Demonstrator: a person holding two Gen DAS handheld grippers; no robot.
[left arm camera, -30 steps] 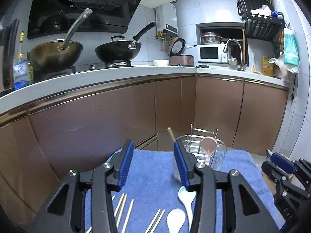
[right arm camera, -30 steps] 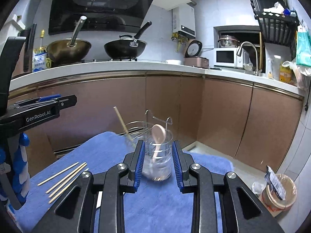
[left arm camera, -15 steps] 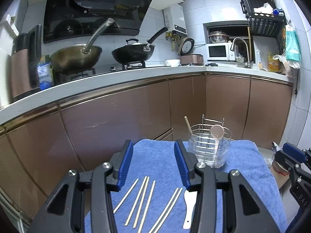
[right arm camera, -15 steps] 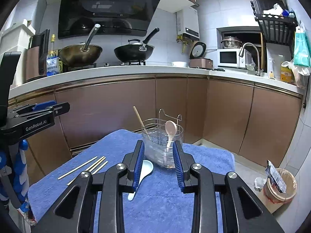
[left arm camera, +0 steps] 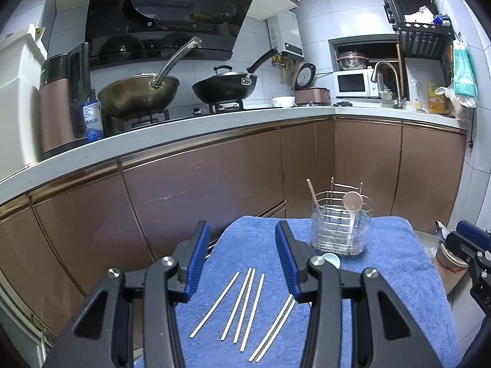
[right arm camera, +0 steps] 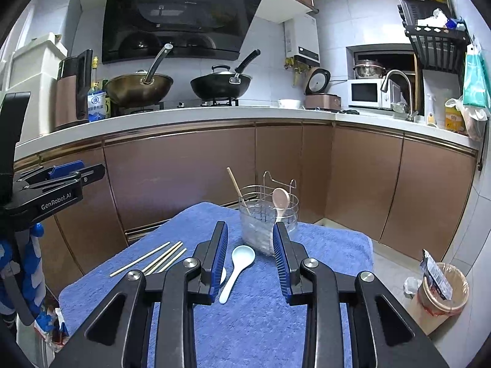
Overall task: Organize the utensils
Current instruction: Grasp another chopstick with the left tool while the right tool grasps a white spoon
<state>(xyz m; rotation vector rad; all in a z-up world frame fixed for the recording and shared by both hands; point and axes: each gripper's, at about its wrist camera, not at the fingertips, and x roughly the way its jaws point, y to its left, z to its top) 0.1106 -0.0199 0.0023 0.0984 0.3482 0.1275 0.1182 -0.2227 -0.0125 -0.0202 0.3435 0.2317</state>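
- Now the chopsticks (left arm camera: pixel 245 303) are lying loose in a fan on the left part of the blue towel (left arm camera: pixel 399 276), with their near tips pointing toward the towel's near edge and bare towel showing between most of them.
- Above them the left hand-held gripper (left arm camera: pixel 242 260) is hanging released, with its blue-padded jaws standing wide apart and nothing between them; the sticks are showing through the gap.
- Past the left edge of the towel, brown cabinet doors (left arm camera: pixel 199 190) are standing close behind, leaving little room on that side.
- Near the middle of the towel, the white spoon (right arm camera: pixel 237 270) is lying flat with its bowl pointing toward the holder and its handle toward the near edge, apart from the chopsticks.
- Over it the right hand-held gripper (right arm camera: pixel 250 260) is hovering released and empty, with its jaws set apart on either side of the spoon's bowl.
- Further right and back, the wire utensil holder (right arm camera: pixel 268 220) is standing upright near the towel's far edge, holding a pink spoon (right arm camera: pixel 280 199) and a wooden stick (right arm camera: pixel 236 187) that is leaning left over its rim.
- Right of the holder, a wide stretch of towel is lying bare up to its right edge.
- Beyond that edge, a lined bin (right arm camera: pixel 442 294) is sitting on the floor.
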